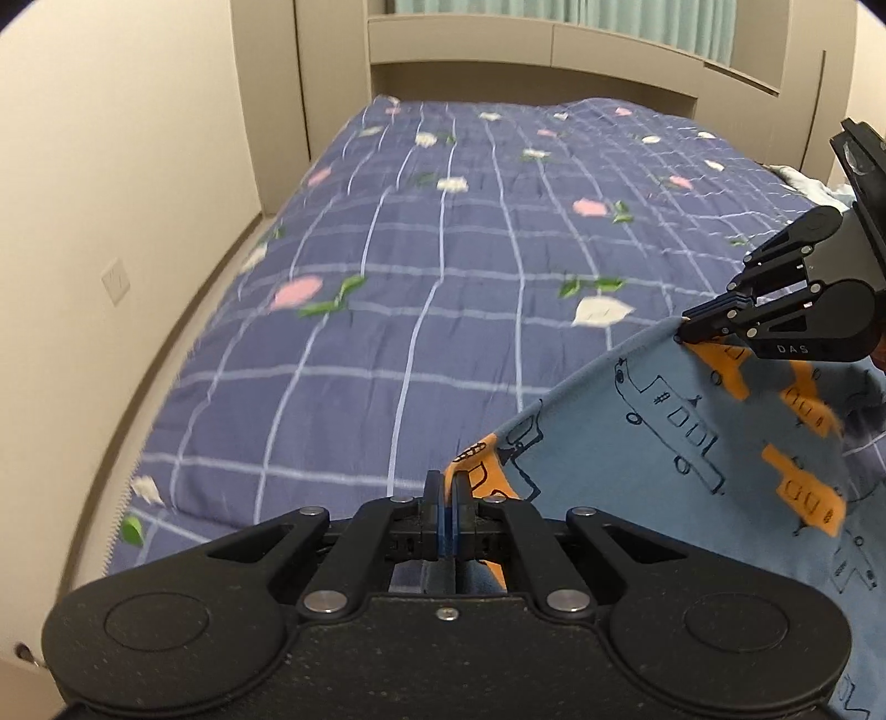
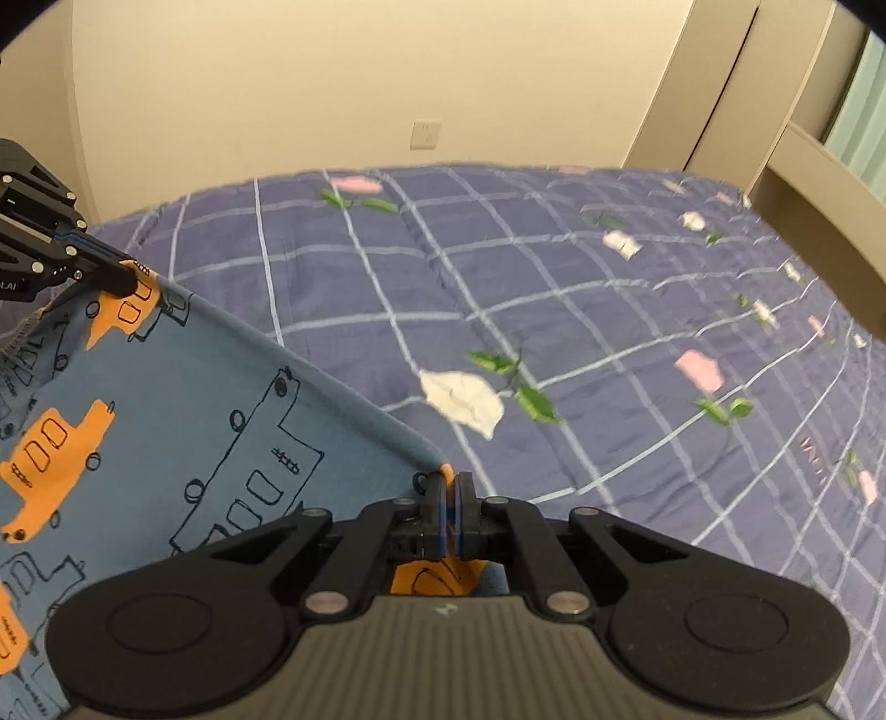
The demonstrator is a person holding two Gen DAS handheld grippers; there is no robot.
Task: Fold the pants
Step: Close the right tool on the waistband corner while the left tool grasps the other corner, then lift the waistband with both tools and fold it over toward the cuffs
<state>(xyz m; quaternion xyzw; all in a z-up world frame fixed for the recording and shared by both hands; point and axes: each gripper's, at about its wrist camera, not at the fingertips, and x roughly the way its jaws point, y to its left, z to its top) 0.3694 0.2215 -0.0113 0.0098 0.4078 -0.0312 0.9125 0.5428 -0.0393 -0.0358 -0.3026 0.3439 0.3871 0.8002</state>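
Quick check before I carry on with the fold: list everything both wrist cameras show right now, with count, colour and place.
pants: one, blue with orange and outlined vehicle print, top edge stretched between both grippers above the bed
quilt: one, purple-blue grid with pink and white flowers, covering the bed
headboard unit: one, beige, at the far end of the bed
wall socket: one, cream, on the wall beyond the bed
curtain: pale green, behind the headboard unit
left gripper: black, shut on the pants edge
right gripper: black, shut on the pants edge
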